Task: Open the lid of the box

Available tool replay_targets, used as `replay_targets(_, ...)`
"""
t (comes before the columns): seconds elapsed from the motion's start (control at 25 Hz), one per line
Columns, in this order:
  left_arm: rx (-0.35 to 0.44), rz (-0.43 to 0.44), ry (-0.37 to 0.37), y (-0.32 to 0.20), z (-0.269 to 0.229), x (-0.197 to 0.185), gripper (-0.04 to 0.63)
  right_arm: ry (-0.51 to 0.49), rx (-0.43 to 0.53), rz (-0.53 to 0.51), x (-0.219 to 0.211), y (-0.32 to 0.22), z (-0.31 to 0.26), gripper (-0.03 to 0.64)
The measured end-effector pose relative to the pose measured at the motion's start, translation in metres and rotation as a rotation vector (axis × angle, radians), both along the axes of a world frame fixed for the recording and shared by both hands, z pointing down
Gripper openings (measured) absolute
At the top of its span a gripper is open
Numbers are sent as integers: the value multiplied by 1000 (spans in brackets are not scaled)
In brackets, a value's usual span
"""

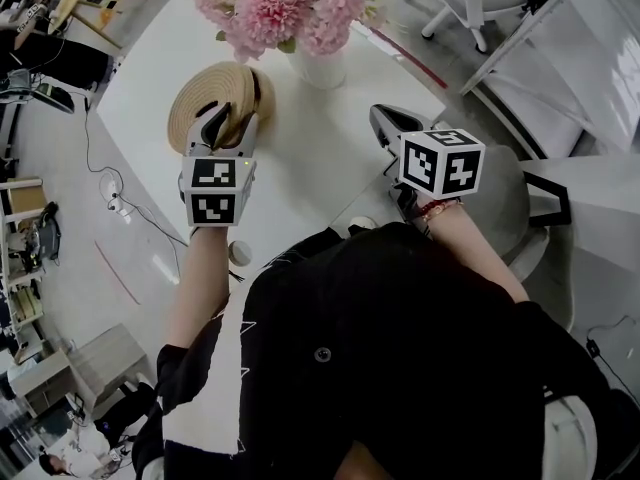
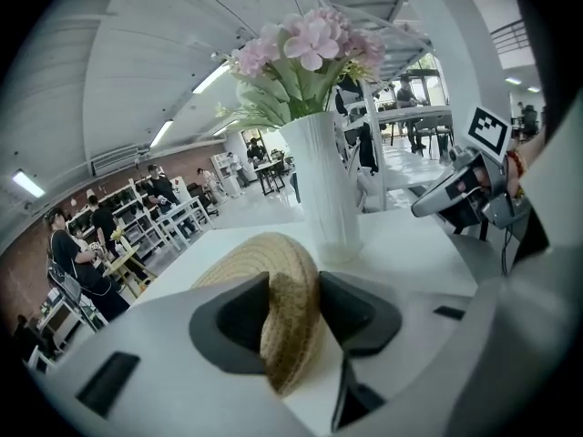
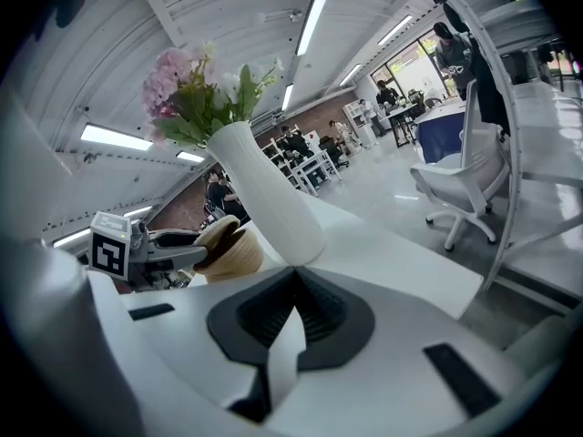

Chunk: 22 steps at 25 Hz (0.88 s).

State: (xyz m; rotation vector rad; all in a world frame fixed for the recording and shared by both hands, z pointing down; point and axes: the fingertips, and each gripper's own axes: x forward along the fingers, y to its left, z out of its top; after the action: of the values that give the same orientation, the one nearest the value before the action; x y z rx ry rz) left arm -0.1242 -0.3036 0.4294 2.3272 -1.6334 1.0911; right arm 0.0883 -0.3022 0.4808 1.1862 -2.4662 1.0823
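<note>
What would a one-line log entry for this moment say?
left gripper: gripping woven lid rim | lid: tilted up off box | right gripper: shut, empty

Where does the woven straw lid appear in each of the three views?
Head view: woven lid upper left of centre, at the left gripper.
Left gripper view: bottom centre, between the fingers.
Right gripper view: left of centre, behind the left gripper.
Shared landmark: the white vase of pink flowers, beside the lid.

Bright, even light from overhead strip lights. Glare on white bench. Gripper views fisheye, corners black; nearest foreground soft.
</note>
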Motion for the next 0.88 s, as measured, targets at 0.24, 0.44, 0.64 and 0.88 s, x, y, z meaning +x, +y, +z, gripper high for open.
replay_targets(0.24, 22, -1, 24, -1, -6, -2, 173, 10, 6, 2, 0, 0, -1, 5)
replay_targets(0.44, 34, 3, 51, -2, -11, -3, 163, 21, 13, 0, -1, 2, -4, 5)
replay_targets(0.64, 50, 6, 81, -2, -15, -4, 151, 37, 17, -4, -1, 5, -5, 5)
replay_targets(0.88, 57, -11, 153, -2, -19, -10, 146, 49, 22, -8, -3, 8, -7, 5)
